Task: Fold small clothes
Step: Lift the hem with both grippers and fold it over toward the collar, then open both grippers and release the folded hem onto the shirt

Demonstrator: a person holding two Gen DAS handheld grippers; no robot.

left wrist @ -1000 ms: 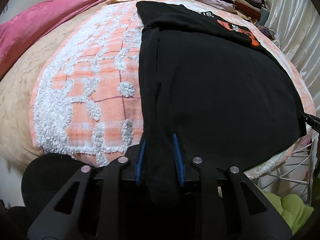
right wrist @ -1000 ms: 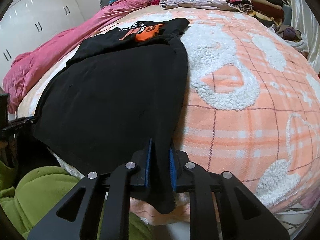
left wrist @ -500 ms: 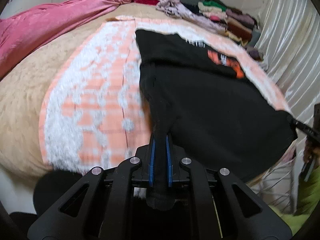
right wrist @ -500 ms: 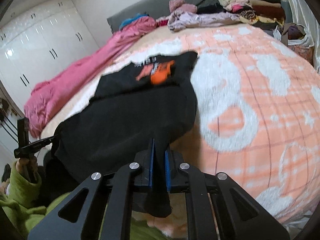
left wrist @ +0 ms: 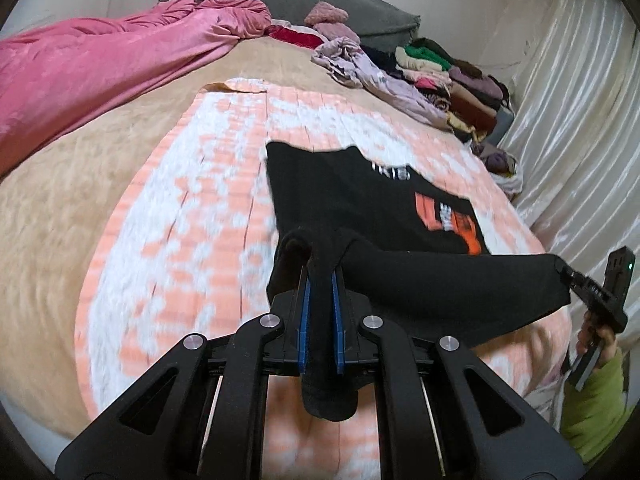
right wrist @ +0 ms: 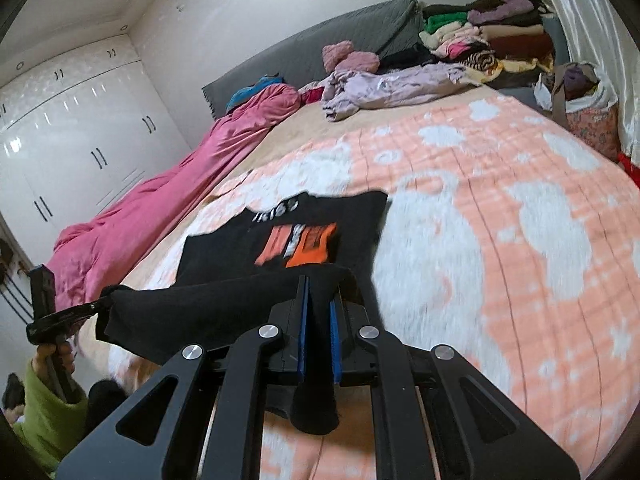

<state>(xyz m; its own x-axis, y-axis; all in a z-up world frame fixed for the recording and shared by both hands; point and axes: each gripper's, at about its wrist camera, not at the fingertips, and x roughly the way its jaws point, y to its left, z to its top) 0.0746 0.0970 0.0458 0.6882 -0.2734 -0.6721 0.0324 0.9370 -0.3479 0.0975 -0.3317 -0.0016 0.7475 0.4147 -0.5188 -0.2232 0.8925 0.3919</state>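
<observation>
- Bed (left wrist: 100, 184) fills both views, covered by an orange-and-white check blanket (right wrist: 500, 240); pink quilt (left wrist: 80, 76) along the left side, grey headboard (right wrist: 320, 44) at the far end.
- Black T-shirt (left wrist: 360, 204) with orange print lies mid-blanket. Far part with the print is flat on the blanket, near hem is lifted clear of the bed and stretched between the two grippers.
- Left gripper (left wrist: 320, 300): jaws pressed together, pinching the near-left hem corner; a tail of cloth hangs below the pads.
- Right gripper (right wrist: 319, 312): same, clamped on the near-right hem corner. It also shows in the left wrist view at the right edge (left wrist: 576, 280), with a green sleeve (left wrist: 596, 396) below it.
- Step in hand, as I judge it: carry the hem toward the far end to fold the shirt in half over the print.
- To do it well: keep both corners level and the hem taut, move both hands together, land the hem square on the collar edge, release only once the cloth is down.
- Risk: uneven hands give a skewed fold; slack in the middle gives a crease.
- Around: loose lilac garment (right wrist: 392, 88) and a folded clothes stack (right wrist: 488, 36) at the far right, well apart from the shirt. White wardrobe (right wrist: 72, 140) on the left, curtain (left wrist: 580, 112) on the right.
- Nothing lies in the fold path; blanket beyond the shirt is bare.
</observation>
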